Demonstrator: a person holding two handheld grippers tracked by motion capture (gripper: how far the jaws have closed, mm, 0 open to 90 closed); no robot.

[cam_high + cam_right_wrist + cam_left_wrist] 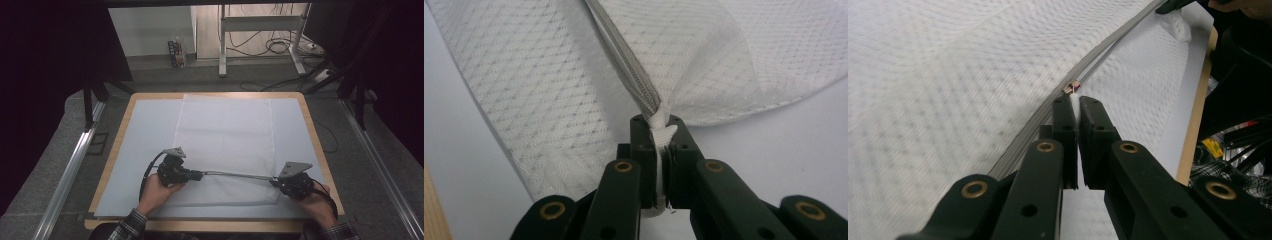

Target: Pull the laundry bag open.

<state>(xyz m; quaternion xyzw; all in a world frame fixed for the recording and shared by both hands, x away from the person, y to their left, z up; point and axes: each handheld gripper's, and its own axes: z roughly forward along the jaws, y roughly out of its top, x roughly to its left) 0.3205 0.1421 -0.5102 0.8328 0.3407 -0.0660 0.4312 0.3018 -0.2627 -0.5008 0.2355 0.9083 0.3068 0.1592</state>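
That white mesh bag (225, 145) lying flat mid-table is light and floppy, so grab the zipper (235, 174) ends — left gripper (197, 175) pinching the pull tab (1074, 102), right gripper (276, 181) clamped on the bunched corner (662, 131).

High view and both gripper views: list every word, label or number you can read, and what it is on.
No text can be read.
Carton on the floor: printed, too small and blurred.
Yellow tag beyond the table edge: blurred.
White mesh bag, its zipper: no lettering.
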